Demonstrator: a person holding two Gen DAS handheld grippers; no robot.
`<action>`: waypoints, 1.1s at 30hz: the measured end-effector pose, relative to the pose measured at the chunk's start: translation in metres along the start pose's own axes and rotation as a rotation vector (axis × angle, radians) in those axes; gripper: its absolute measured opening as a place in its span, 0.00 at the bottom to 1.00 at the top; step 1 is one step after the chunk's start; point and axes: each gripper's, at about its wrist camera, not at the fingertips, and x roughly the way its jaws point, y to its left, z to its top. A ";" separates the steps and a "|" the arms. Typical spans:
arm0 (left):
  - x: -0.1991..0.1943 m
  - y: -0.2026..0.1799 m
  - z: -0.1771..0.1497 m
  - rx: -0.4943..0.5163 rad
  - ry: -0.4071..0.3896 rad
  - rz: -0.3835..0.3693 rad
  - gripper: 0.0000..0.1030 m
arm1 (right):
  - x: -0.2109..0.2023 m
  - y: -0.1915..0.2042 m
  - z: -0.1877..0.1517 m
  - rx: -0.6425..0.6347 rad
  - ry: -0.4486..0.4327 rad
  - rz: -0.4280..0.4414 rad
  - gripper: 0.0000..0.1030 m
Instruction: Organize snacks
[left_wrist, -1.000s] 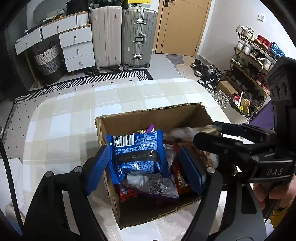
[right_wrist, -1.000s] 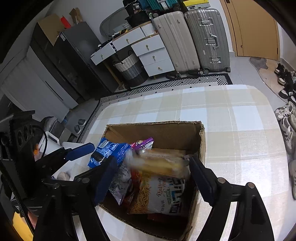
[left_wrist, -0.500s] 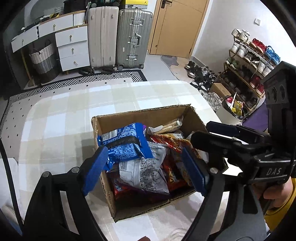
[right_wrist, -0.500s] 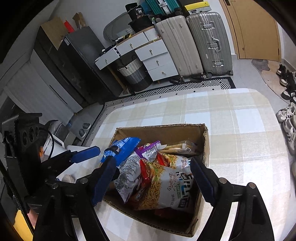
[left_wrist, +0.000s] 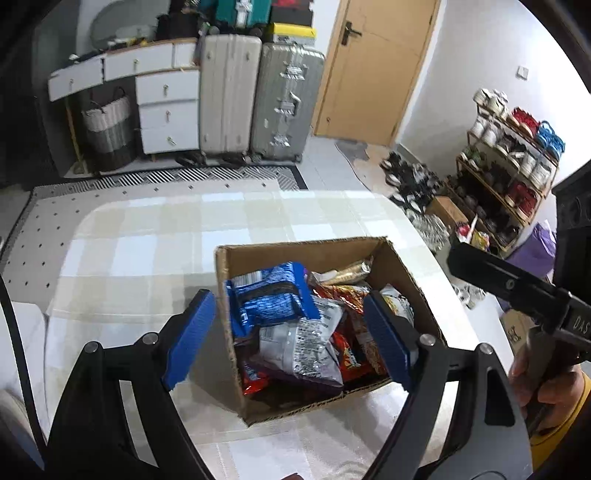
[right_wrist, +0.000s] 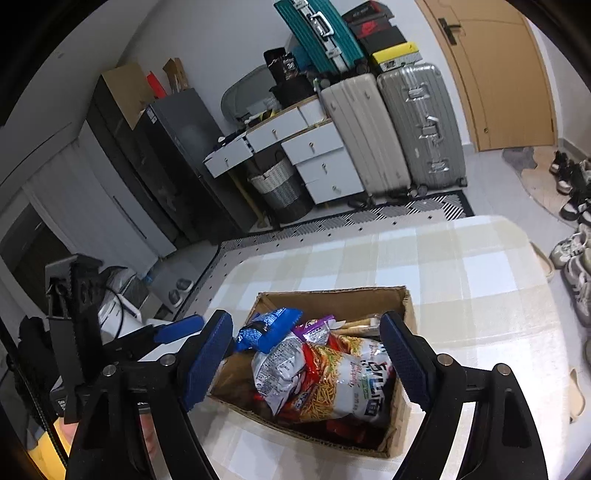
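Observation:
An open cardboard box (left_wrist: 314, 404) stands on the checked table and shows in the right wrist view too (right_wrist: 332, 297). It holds several snack bags: a blue bag (left_wrist: 269, 295) (right_wrist: 267, 328) on top at the left, a silver bag (left_wrist: 303, 343) (right_wrist: 275, 369), a red noodle-snack bag (right_wrist: 343, 384) and a gold wrapped pack (left_wrist: 347, 271). My left gripper (left_wrist: 291, 336) is open and empty above the box's near side. My right gripper (right_wrist: 310, 362) is open and empty above the box; its body (left_wrist: 517, 291) shows at the right in the left wrist view.
The checked tablecloth (left_wrist: 166, 243) (right_wrist: 461, 266) surrounds the box. Beyond the table stand suitcases (left_wrist: 258, 99), a white drawer unit (left_wrist: 166, 110), a basket (left_wrist: 107, 133), a shoe rack (left_wrist: 509, 166) and a door (left_wrist: 373, 62).
Both grippers let go of their snacks, the blue bag and the gold pack, into the box and drew back and up. The bags now lie loose in the box.

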 end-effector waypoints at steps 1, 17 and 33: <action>-0.005 0.001 -0.002 -0.003 -0.010 0.012 0.78 | -0.004 0.002 -0.001 -0.002 -0.010 0.000 0.81; -0.155 -0.043 -0.065 0.032 -0.245 0.114 1.00 | -0.102 0.078 -0.069 -0.187 -0.169 -0.048 0.99; -0.314 -0.075 -0.163 0.014 -0.385 0.165 1.00 | -0.208 0.101 -0.155 -0.154 -0.313 -0.092 1.00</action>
